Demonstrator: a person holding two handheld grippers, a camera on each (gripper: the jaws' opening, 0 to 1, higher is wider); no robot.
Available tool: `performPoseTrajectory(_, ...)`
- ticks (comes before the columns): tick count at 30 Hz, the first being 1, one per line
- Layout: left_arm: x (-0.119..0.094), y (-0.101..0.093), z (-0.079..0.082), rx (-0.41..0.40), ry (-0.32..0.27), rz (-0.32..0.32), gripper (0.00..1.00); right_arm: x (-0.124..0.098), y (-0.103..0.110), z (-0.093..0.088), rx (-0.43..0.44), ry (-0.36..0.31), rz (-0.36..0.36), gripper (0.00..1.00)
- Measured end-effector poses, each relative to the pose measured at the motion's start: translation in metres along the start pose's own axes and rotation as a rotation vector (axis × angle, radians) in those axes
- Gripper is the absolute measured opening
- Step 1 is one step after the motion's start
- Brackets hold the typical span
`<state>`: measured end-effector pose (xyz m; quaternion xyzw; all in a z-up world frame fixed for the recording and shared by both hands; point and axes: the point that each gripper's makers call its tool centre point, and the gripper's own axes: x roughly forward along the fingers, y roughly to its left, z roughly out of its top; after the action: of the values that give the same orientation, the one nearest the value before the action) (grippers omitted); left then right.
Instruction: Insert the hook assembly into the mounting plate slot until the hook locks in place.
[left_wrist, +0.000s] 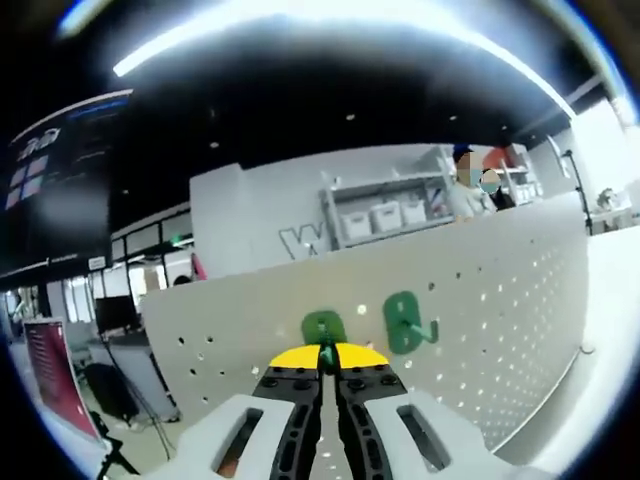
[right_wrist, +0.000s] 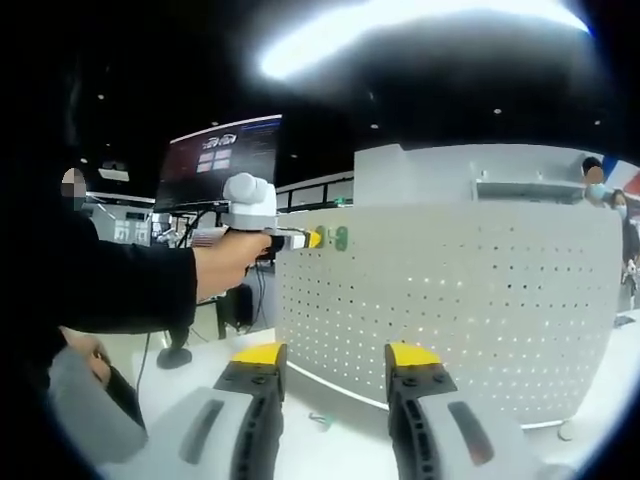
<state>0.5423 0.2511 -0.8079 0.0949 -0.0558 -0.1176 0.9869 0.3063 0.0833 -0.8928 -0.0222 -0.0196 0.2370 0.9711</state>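
Observation:
A white pegboard mounting plate stands upright in front of me. My left gripper is shut on a green hook assembly, held right at the board's face. A second green hook hangs on the board just to its right. In the right gripper view a hand holds the left gripper at the upper left corner of the pegboard, the green hook at its tip. My right gripper stands open with nothing between its jaws, well back from the board.
The board stands on a white table, where a small green piece lies near its base. Shelves with white boxes and people stand behind. A dark screen and a person's sleeve are to the left.

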Motion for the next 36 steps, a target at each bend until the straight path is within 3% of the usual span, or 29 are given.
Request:
performPoseTrajectory(8, -0.007, -0.005, -0.01, -0.011, 0.011, -0.044, 0.03, 0.004, 0.0, -0.01, -0.003, 0.028, -0.001, 0.36)
performPoseTrajectory(18, -0.027, -0.011, -0.03, -0.061, 0.04, -0.091, 0.12, 0.007, 0.005, -0.02, -0.03, 0.073, 0.001, 0.36)
performPoseTrajectory(27, -0.059, -0.034, -0.028, -0.081, 0.019, -0.174, 0.19, 0.007, 0.007, -0.02, -0.058, 0.088, -0.005, 0.36)
performPoseTrajectory(36, -0.095, -0.029, -0.024, -0.16, -0.007, -0.23, 0.3, 0.006, 0.016, -0.02, -0.084, 0.103, 0.012, 0.36)
